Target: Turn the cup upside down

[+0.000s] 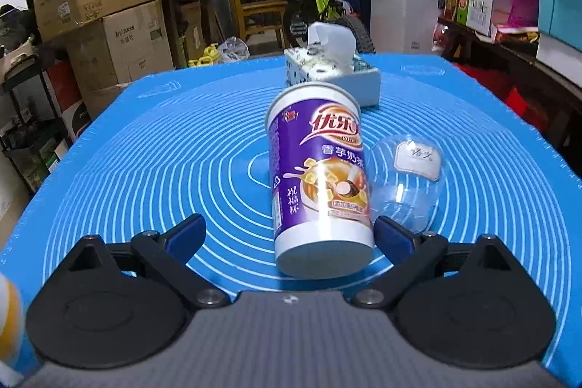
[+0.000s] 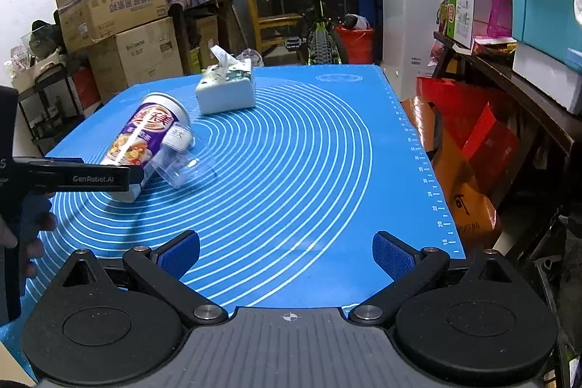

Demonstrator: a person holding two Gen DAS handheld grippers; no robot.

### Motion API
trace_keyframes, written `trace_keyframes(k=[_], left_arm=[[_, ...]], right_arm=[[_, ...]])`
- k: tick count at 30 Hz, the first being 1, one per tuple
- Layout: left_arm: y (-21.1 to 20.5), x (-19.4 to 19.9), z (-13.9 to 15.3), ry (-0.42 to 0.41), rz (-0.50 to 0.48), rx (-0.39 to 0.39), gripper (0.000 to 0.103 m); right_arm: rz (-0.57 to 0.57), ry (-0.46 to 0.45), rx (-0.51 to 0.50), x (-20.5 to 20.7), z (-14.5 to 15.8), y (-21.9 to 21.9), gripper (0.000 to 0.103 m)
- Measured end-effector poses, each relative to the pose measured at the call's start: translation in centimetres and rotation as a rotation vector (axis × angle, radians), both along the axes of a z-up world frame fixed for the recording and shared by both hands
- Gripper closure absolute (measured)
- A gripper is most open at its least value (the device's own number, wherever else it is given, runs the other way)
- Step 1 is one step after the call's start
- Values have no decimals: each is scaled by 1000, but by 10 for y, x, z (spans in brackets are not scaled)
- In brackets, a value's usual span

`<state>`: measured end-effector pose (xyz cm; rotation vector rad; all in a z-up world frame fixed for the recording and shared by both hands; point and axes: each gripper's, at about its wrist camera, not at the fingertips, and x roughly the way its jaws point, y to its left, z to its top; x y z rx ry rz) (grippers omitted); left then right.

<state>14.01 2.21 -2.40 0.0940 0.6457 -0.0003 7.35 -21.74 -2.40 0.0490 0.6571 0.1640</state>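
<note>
blue mat (image 2: 309, 151) with white rings; tissue box (image 2: 225, 90) at far side; bicycle (image 2: 320, 24), cardboard boxes (image 2: 120, 10) behind.

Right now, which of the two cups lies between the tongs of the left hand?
The purple milk-tea cup, lying on its side between the open left tongs. The clear plastic cup lies beside it, outside them.

The purple cup (image 1: 320, 184) lies between the left gripper's (image 1: 289, 235) jaws, hiding the tip of the jaw beside it; whether that jaw touches the cup cannot be told. Beyond that jaw, the clear plastic cup (image 1: 403, 184) is partly hidden behind the purple cup, its label print too blurred to read. In the right wrist view, the left gripper's arm covers the purple cup's near end.
</note>
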Motion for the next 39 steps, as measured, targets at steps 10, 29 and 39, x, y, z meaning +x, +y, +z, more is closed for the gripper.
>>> trace_keyframes(k=[10, 29, 39], left_arm=[[-5, 2, 3, 22, -72, -9, 41], [-19, -100, 36, -47, -99, -51, 41], [-34, -119, 6, 18, -111, -81, 41]], right_arm=[[-2, 4, -3, 2, -3, -2, 2], [34, -28, -20, -36, 18, 2, 2], [46, 0, -37, -60, 13, 1, 2]])
